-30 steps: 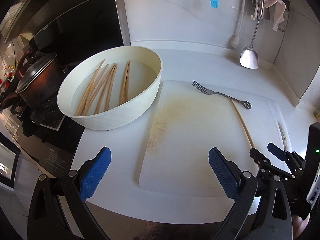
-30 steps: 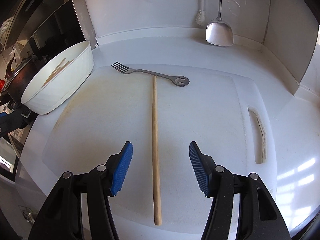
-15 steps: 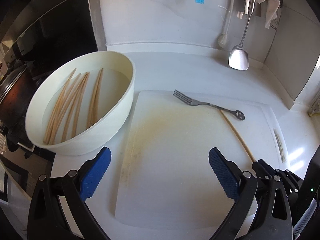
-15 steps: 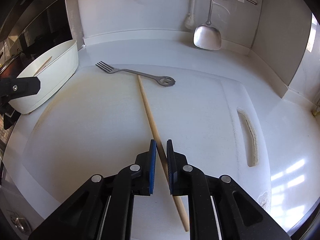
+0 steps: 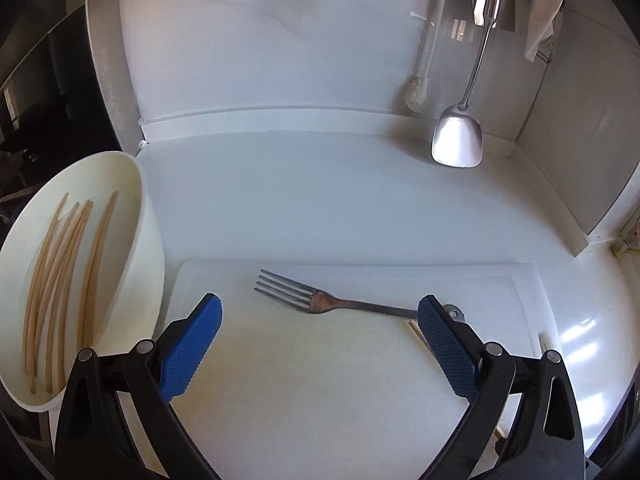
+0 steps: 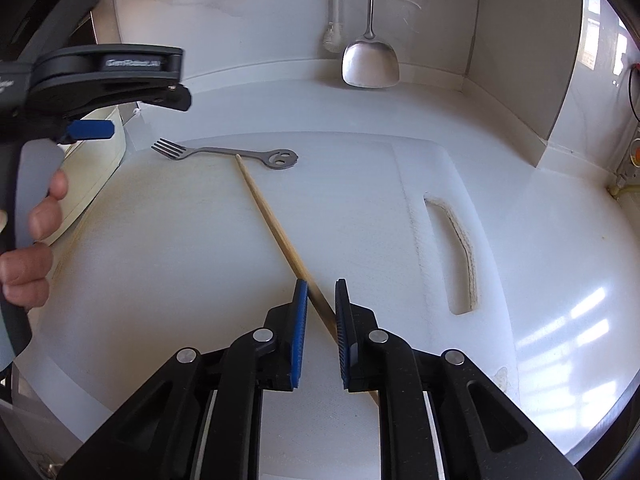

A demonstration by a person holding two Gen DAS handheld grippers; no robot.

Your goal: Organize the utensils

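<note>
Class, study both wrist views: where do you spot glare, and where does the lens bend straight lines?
Left wrist view: the cutting board's far edge bows; glare on the counter at right. Right wrist view: window glare streaks the counter at right; the wall corner curves.

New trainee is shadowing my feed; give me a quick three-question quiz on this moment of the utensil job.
1. True or false: the right gripper is shut on the chopstick.
2. What holds the other chopsticks? A) white bowl B) cutting board C) wall rack
3. Which metal utensil lies between the fingers of the open left gripper?

Key: 1 true; 2 A; 3 the fork.
</note>
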